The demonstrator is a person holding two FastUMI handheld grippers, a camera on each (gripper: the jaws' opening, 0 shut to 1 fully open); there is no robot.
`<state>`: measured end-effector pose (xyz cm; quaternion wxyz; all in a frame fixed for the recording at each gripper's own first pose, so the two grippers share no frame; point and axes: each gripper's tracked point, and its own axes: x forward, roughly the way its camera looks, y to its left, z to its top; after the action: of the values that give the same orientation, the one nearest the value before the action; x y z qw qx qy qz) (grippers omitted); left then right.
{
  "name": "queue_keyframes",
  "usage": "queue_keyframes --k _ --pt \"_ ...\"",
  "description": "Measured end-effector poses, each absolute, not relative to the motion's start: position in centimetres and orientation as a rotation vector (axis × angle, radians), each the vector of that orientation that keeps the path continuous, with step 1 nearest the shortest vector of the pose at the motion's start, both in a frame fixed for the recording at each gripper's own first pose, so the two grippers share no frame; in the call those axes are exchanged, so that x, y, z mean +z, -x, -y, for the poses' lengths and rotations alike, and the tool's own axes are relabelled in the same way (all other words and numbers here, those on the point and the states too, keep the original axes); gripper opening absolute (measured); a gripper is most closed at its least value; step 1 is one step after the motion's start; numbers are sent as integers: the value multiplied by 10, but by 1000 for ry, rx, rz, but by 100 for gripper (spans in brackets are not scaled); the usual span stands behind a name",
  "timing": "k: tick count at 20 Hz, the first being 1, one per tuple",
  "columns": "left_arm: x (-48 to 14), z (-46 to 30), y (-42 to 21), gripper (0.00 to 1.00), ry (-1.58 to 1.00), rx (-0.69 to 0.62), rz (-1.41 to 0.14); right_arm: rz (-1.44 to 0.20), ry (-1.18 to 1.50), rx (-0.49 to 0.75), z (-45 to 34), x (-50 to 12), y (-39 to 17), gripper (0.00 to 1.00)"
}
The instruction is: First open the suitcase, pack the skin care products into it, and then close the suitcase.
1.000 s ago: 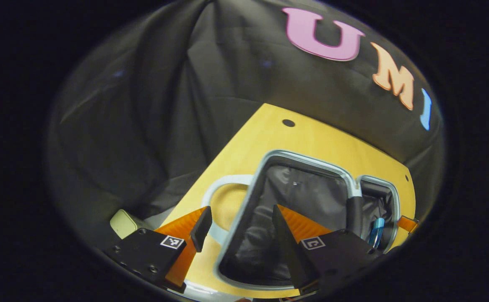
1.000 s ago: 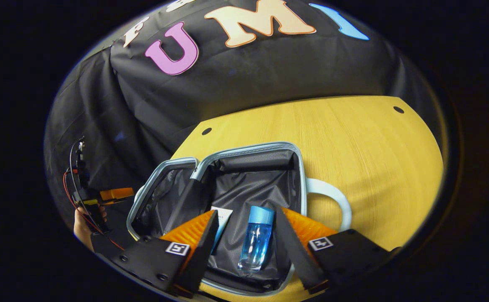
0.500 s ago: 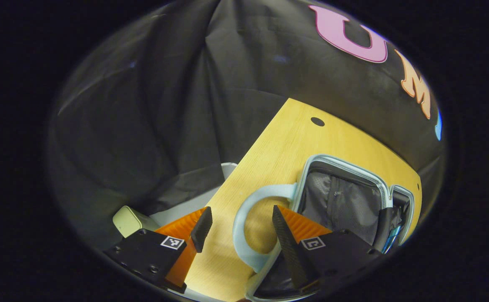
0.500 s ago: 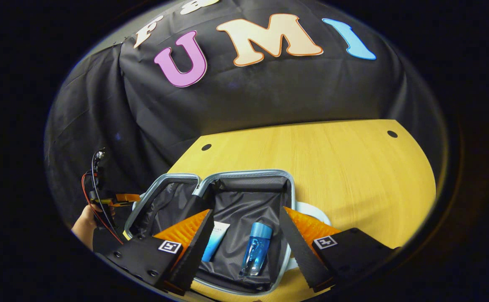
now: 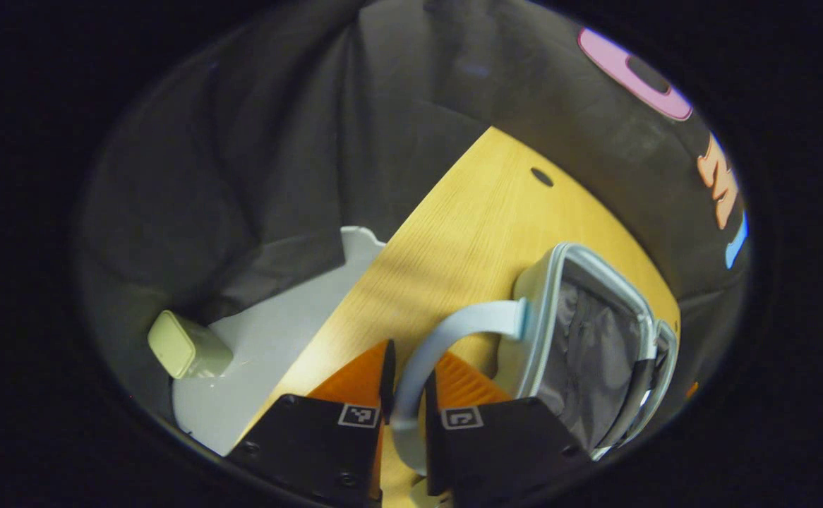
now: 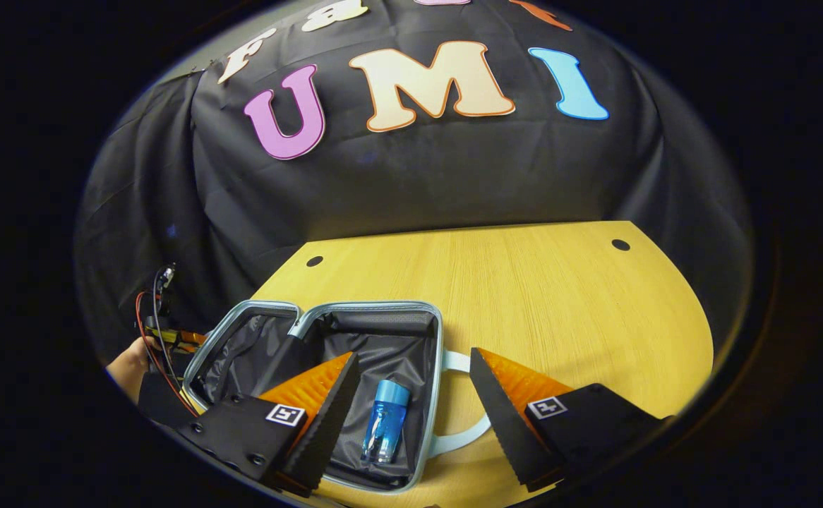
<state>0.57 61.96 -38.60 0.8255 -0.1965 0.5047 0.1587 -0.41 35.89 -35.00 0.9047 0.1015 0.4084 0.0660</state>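
I'm pinching the lid handle (image 5: pixel 422 353) w/ left gripper (image 5: pixel 406 384), right gripper (image 6: pixel 411 395) hanging spread, closing suitcase (image 6: pixel 434 367) — next I'm swinging lid over the bottle (image 6: pixel 385 423).

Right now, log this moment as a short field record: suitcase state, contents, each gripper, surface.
suitcase: open on the wooden table, both halves lined in dark fabric
contents: blue bottle lying in the right half
left gripper: shut on the suitcase's pale handle
right gripper: open, empty, above the bottle half
off table: small pale box on a white surface
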Motion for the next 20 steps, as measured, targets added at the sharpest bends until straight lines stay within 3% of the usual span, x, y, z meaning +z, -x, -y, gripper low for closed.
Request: queue_keyframes --k 4,10,11,14,20 --pt "-358 -611 -2 5 355 339 -1044 -812 -230 150 -360 -340 2 98" --pt "-255 -576 -27 0 86 236 -903 -756 -214 194 -350 -329 11 98" --pt "-238 -564 -32 4 48 228 -875 -756 -216 212 -351 -328 15 94" --pt "-194 -529 -43 2 -71 226 -805 -717 -179 257 -338 -319 15 98" --pt "-126 -426 -51 2 -116 130 -693 -671 -184 311 -304 -294 26 98"
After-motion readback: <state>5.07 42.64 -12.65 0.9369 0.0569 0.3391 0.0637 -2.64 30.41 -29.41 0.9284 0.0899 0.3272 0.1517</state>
